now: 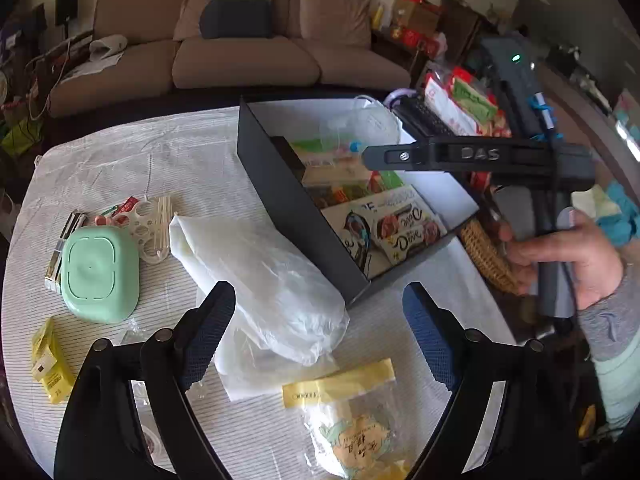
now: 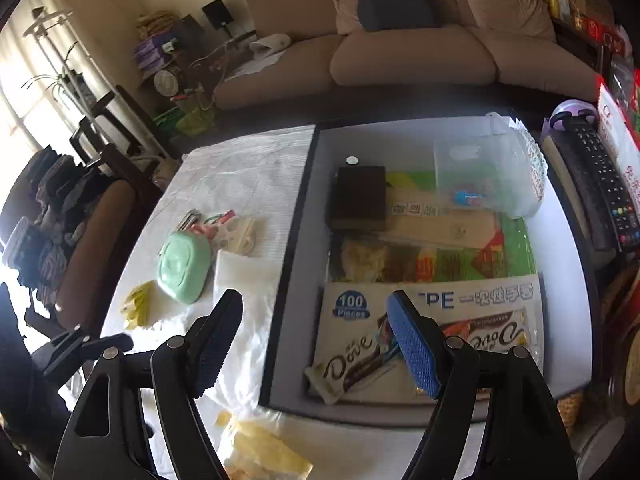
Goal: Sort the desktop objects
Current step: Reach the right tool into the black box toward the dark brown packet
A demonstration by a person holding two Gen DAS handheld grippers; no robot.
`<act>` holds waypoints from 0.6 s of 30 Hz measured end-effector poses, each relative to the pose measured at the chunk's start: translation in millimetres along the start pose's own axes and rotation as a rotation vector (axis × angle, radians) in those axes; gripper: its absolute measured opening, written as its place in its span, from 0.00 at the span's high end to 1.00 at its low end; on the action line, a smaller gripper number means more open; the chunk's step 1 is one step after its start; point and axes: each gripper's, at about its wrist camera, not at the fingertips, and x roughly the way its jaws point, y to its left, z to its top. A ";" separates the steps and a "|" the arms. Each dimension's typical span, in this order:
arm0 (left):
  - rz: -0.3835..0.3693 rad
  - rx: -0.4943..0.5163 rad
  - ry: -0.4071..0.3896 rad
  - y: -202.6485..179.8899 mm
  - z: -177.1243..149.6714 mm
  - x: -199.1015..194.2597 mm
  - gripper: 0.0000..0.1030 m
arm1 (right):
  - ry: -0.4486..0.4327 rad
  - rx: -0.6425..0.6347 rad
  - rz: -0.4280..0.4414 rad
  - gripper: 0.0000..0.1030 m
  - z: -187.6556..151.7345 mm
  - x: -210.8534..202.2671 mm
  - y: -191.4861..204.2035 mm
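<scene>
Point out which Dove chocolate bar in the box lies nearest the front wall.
The brown-wrapped Dove bar, lying tilted at the box's front-left corner. The other Dove bar sits farther right and back.

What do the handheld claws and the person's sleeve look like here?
Both the left claw and right claw have black plastic linkage arms with round metal pivots and blue textured fingers. Seen from the left wrist, the right unit has a dark body embossed "DAS", a green LED, blue ties and a grey handle. The right hand wears a grey cuff over pale green.

"Dove" on the chocolate bars (image 2: 352, 360) in the box; "100 Pieces" on the white glove pack (image 2: 432, 300); "DAS" on the right gripper (image 1: 480, 154).
</scene>
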 end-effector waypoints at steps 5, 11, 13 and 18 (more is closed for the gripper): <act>-0.046 -0.065 -0.029 14.2 -10.0 9.8 0.18 | 0.111 0.104 0.010 0.25 38.8 74.6 -32.6; -0.086 -0.096 -0.021 26.5 -30.9 22.6 0.18 | 0.155 0.259 0.078 0.25 59.0 129.8 -66.0; -0.099 -0.105 -0.030 30.4 -34.5 23.8 0.18 | 0.172 0.310 0.104 0.25 58.2 142.2 -73.9; -0.100 -0.099 -0.018 38.9 -36.2 27.1 0.18 | 0.206 0.393 0.127 0.25 50.5 159.6 -88.8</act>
